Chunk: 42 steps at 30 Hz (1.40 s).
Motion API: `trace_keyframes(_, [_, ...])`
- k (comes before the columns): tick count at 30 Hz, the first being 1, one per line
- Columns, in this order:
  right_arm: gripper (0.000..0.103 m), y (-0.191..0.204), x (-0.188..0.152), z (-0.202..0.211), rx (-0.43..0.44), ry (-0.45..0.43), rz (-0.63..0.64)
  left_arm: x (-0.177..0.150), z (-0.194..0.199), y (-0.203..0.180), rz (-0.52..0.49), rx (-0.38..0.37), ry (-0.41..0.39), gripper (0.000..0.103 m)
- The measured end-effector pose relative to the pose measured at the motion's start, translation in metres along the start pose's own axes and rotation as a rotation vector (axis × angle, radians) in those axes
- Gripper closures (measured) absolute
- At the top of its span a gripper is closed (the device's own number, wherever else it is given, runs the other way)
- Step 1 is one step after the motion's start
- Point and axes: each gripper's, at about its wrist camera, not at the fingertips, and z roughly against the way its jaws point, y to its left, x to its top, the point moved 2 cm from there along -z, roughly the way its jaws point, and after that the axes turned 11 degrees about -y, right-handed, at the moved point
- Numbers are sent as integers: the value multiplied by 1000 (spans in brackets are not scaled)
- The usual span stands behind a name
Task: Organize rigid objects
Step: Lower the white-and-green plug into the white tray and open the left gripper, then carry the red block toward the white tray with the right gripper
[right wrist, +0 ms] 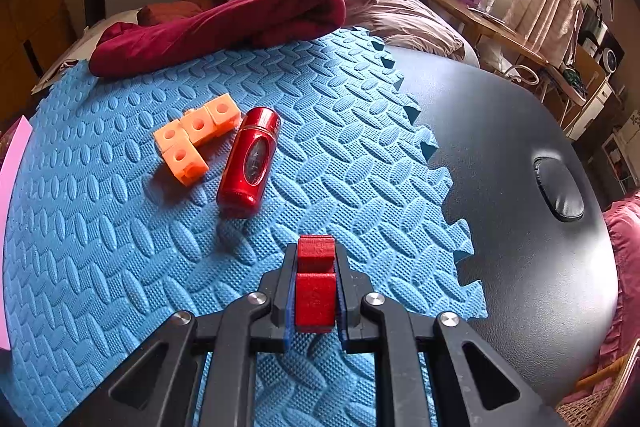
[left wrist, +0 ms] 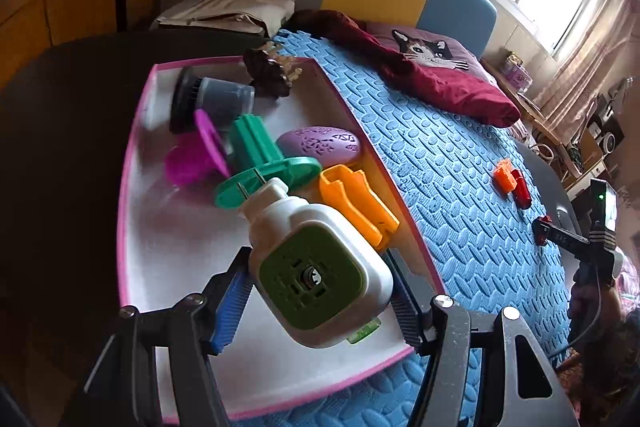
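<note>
Above the near end of the pink-rimmed white tray, the left gripper is clamping a white plug-in device with a green face, its jaws pressing on the two sides of the body and its two metal prongs pointing toward the tray's far end. Inside the tray, a green spool, a magenta piece, a grey cup-shaped brush and a purple oval case are lying together, with an orange clip leaning against the tray's right wall and a dark hair claw sitting at its far right corner. The tray is resting partly on the blue foam mat, at the mat's left edge.

Over the near part of the mat, the right gripper is holding a red block piece, its jaws drawn in narrow against the piece's two sides. Toward the middle of the mat, a red metallic cylinder is lying on its side, just beside an orange cluster of linked cubes on its left. Along the mat's far edge, a maroon cloth is lying bunched. Beyond the mat's right edge, the black tabletop is showing.
</note>
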Motion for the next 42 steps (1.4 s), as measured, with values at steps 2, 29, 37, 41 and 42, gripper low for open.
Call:
trace_keyframes(2, [89,0,0,0,0,-1,2,4,-11,-2,9,-3,6,38])
trace_keyframes(29, [89,4,0,2,-2,-12,32,3,28,10,29,173,-86,18])
trace_keyframes(37, [89,2,1,1,8,-10,16,2,40,4,-7,214,-117,18])
trace_keyframes(41, [89,1,1,-1,13,-7,2,2,43,4,-4,215,-118,18])
trace_keyframes(42, [89,1,1,-1,13,-8,1,1,43,5,-5,215,-115,18])
